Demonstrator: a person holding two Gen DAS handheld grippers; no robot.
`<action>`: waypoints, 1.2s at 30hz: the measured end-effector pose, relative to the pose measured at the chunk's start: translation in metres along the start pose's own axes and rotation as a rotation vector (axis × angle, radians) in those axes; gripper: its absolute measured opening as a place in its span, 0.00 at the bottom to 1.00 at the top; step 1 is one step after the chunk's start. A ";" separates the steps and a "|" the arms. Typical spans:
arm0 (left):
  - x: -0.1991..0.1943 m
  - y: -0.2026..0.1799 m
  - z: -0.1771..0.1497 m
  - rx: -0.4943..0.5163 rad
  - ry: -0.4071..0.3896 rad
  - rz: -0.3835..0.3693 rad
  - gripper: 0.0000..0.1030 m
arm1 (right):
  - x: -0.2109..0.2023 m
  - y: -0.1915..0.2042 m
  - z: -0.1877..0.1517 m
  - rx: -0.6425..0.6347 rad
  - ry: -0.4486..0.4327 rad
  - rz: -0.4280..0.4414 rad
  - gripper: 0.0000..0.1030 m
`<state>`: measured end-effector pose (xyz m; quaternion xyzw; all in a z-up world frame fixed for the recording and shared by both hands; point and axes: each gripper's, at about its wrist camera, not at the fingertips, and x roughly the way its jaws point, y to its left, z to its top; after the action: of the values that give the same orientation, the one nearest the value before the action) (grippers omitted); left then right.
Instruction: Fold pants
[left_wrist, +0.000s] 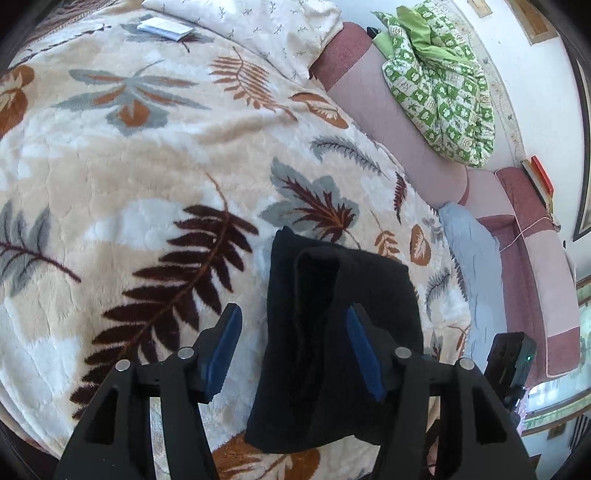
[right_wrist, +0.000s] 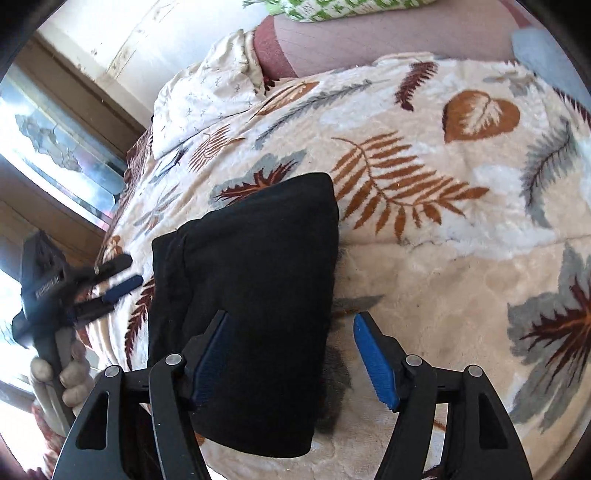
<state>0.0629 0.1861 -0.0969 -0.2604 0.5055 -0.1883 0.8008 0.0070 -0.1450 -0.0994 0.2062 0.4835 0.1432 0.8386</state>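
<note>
Where plush leaf-patterned blanket (right_wrist: 461, 288) spreads, matte black pants (right_wrist: 251, 295) lie folded rectangular.

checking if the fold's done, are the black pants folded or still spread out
Folded. The pants lie as one compact block on the blanket, with stacked layers along their edge and no leg stretched out.

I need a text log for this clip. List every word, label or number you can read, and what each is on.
Nothing here can be read for certain.
White lettering on the side of the left tongs, right wrist view: too blurred to read.
Booklet on the blanket: no print can be made out.
Pants: no label shows.
</note>
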 end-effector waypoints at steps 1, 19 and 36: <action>0.006 0.002 -0.003 -0.008 0.015 0.005 0.56 | 0.003 -0.001 0.001 0.007 0.004 0.015 0.71; 0.046 -0.031 -0.029 0.114 0.069 -0.042 0.42 | 0.049 -0.010 0.021 0.113 0.060 0.212 0.51; 0.111 -0.127 0.039 0.207 0.041 -0.041 0.41 | 0.001 -0.034 0.108 0.027 -0.096 0.068 0.37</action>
<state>0.1395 0.0313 -0.0847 -0.1825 0.4944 -0.2610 0.8088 0.1030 -0.1967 -0.0681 0.2406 0.4372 0.1549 0.8526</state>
